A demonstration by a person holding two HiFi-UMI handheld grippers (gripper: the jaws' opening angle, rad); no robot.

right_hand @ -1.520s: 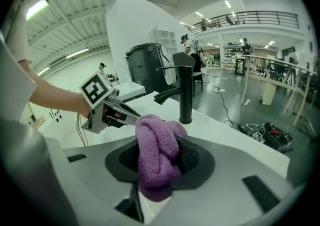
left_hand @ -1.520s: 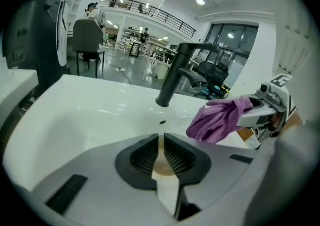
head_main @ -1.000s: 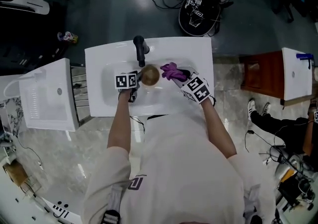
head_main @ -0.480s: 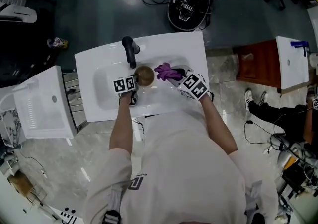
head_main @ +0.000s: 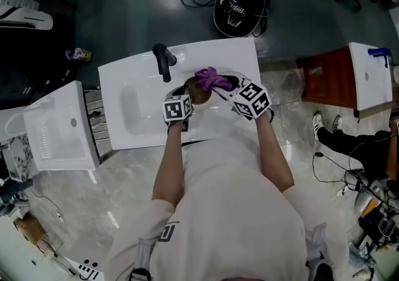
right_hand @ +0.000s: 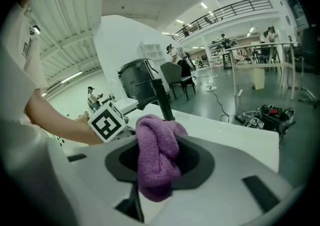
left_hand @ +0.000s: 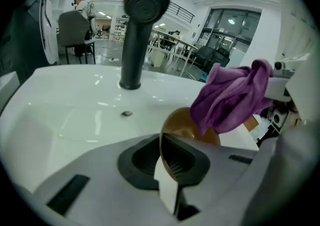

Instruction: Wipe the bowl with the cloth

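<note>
A brown bowl [head_main: 198, 91] hangs tilted over the white sink [head_main: 134, 108], just right of the black faucet [head_main: 163, 60]. My left gripper [head_main: 188, 100] is shut on its near rim; the jaws have just been closing with that rim between them. In the left gripper view the bowl's thin edge [left_hand: 182, 125] stands pinched between the pads of the left gripper [left_hand: 167, 162]. My right gripper [head_main: 225, 90] is shut on a bunched purple cloth [head_main: 212, 78], which rests against the bowl's upper right side [left_hand: 235, 97]. The right gripper view shows the cloth [right_hand: 157, 160] filling the right gripper [right_hand: 155, 170].
The sink's drain [left_hand: 127, 114] lies below and left of the bowl. A white cabinet [head_main: 56, 127] stands left of the sink, a brown stand [head_main: 327, 90] to its right. A black bag with cables [head_main: 240, 2] lies on the floor behind.
The left gripper went from open beside the bowl to shut on its rim, then lifted it right. The right gripper rose with the cloth onto the bowl.
</note>
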